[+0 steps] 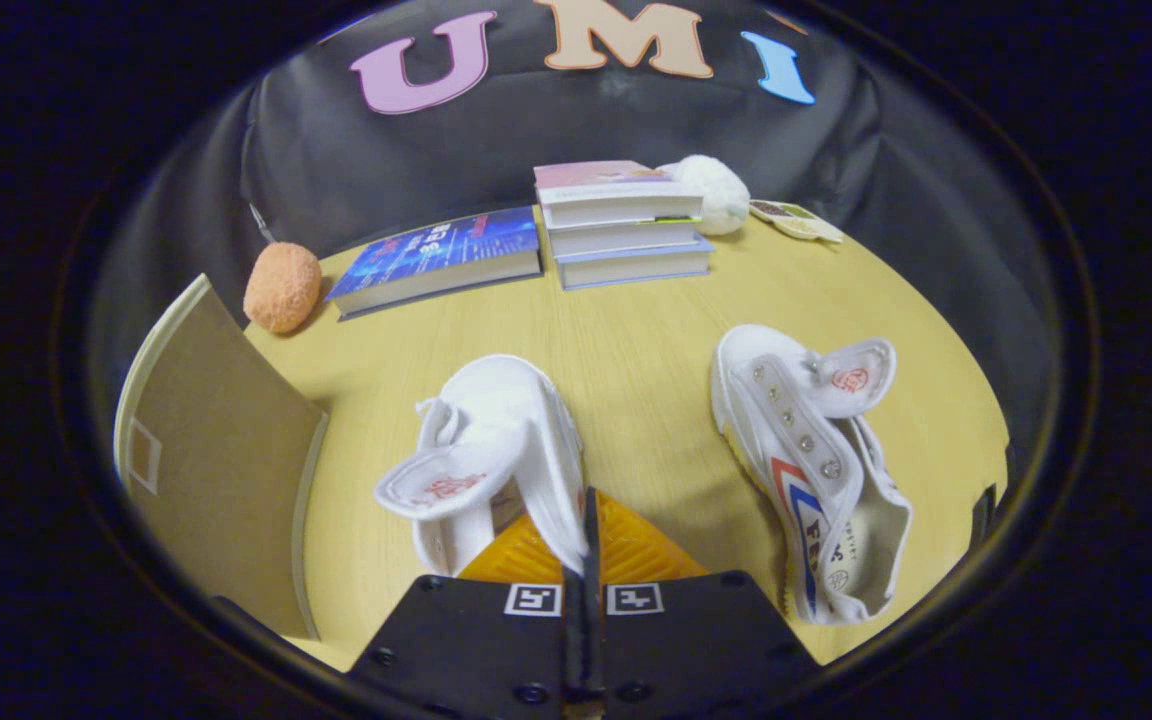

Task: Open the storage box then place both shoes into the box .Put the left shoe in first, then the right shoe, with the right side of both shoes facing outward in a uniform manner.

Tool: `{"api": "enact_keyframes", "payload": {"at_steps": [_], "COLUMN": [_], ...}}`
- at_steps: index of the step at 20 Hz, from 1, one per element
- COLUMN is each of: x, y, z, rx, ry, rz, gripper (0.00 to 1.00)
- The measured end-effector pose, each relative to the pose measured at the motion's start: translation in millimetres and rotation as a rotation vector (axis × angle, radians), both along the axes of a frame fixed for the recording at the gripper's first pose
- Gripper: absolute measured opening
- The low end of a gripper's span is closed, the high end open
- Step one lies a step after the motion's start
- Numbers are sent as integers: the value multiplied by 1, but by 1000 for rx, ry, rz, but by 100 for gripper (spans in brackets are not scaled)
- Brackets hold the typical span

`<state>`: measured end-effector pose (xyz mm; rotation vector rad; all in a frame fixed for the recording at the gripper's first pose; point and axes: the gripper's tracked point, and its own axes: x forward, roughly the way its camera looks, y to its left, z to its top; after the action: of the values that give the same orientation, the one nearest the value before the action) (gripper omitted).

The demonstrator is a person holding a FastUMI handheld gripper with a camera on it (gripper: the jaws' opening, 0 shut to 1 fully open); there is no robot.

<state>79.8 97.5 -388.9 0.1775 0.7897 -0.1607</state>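
Note:
My gripper [584, 540] is shut on the side wall of a white canvas shoe [496, 440], the edge of its collar pinched between the two fingers. This shoe stands upright, toe pointing away, tongue flopped toward me. A second white shoe [816, 470] with red and blue stripes lies tipped on its side on the table, to the right of the fingers and apart from them. The storage box [216, 470] stands at the left with a brown panel upright; its inside is hidden.
Beyond the shoes on the yellow table [636, 340] lie a blue book [441, 258] and a stack of three books [626, 220]. An orange fuzzy ball [282, 287] sits behind the box. A white plush [716, 195] and a card [796, 220] sit by the stack.

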Motion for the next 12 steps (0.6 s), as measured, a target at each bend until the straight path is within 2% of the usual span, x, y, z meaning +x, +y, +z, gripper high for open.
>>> {"api": "enact_keyframes", "payload": {"at_steps": [3,8,12], "x": [0,-12,-8], "y": [5,6,13], "z": [17,45,104], "rx": [-15,-187,-329], "ry": [-43,-44,-107], "rz": [-41,-27,-19], "gripper": [2,2,2]}}
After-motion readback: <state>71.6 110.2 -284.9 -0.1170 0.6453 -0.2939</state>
